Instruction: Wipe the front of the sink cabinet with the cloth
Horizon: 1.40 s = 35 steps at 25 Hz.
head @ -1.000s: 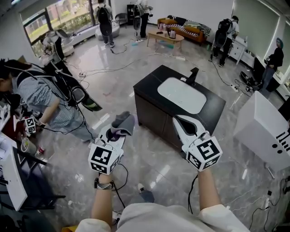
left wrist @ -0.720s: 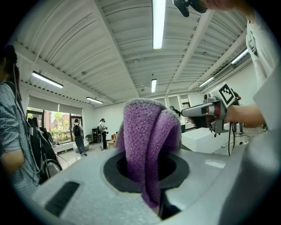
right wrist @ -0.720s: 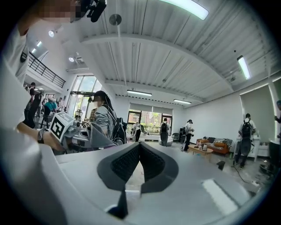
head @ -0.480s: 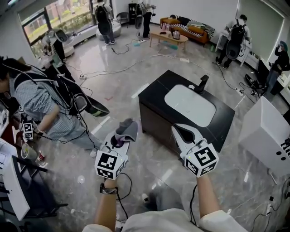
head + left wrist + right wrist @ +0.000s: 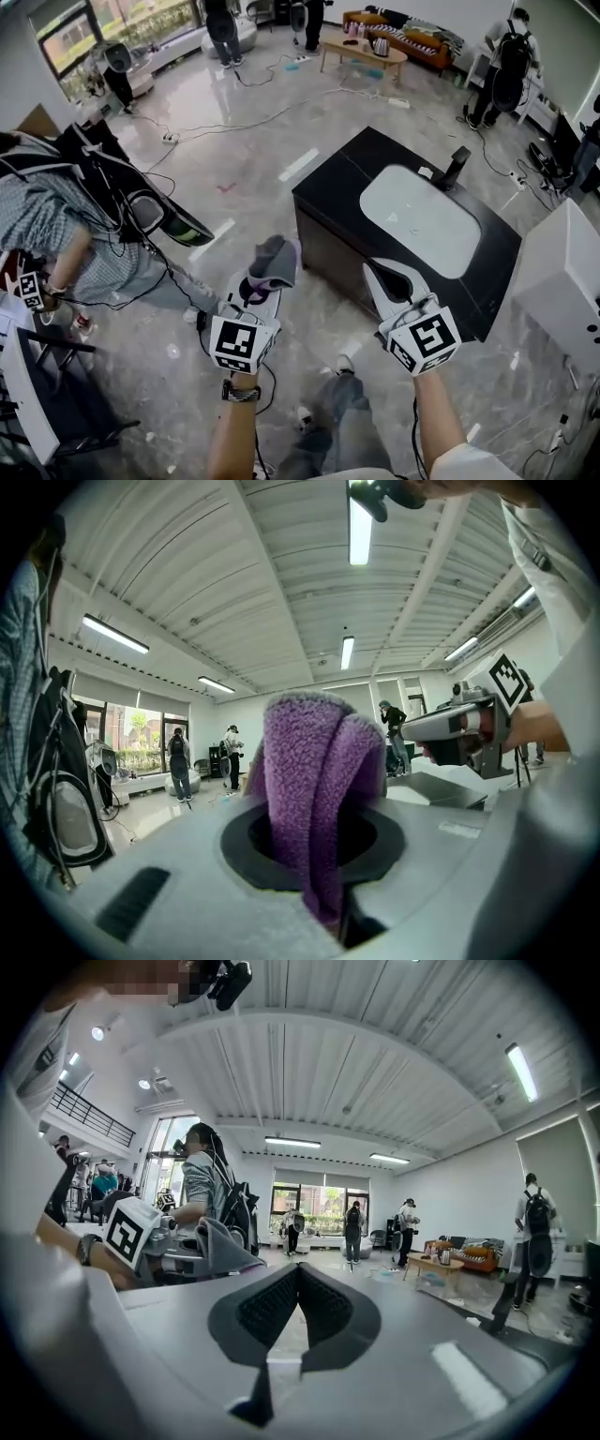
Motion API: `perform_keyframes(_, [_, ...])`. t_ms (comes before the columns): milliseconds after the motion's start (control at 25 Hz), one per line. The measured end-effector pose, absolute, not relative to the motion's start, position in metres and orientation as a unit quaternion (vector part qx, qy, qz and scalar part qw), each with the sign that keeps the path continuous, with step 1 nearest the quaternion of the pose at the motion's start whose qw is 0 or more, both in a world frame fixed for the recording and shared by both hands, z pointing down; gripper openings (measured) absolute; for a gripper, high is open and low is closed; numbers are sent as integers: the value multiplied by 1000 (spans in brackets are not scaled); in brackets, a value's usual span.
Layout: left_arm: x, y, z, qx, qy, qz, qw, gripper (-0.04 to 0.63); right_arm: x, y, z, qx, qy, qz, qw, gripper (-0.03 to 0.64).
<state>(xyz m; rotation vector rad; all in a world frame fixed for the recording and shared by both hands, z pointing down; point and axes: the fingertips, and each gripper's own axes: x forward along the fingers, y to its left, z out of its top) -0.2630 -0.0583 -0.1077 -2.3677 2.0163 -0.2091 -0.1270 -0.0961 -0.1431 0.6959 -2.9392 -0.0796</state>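
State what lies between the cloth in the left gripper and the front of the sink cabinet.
Nothing stands between them. In the head view the cloth hangs just beside the cabinet front, with only bare floor below.

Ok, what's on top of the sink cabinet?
A white basin sunk into the black top, and a black faucet behind it. What's inside the sink cabinet is hidden.

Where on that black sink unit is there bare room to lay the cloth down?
The widest bare patch of the countertop lies between its left end, as the head view shows it, and the white basin. A narrow strip runs along the front edge. Behind the basin it is crowded by the faucet.
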Motion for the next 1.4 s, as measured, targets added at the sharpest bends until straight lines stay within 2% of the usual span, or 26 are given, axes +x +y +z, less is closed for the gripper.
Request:
perform_keyframes(760, [-343,-220,107,-731,676,-41,-81,41,-223,-195,51,169,-979,33,106,5])
perform_keyframes(1240, [-389,-286,219,-699,700,-38,-144,41,-232,-217,128,154,-977,63,130,6])
perform_keyframes(1400, [-399,-316,233,-694,704,-55,-140,41,-235,-217,134,141,-980,69,122,5])
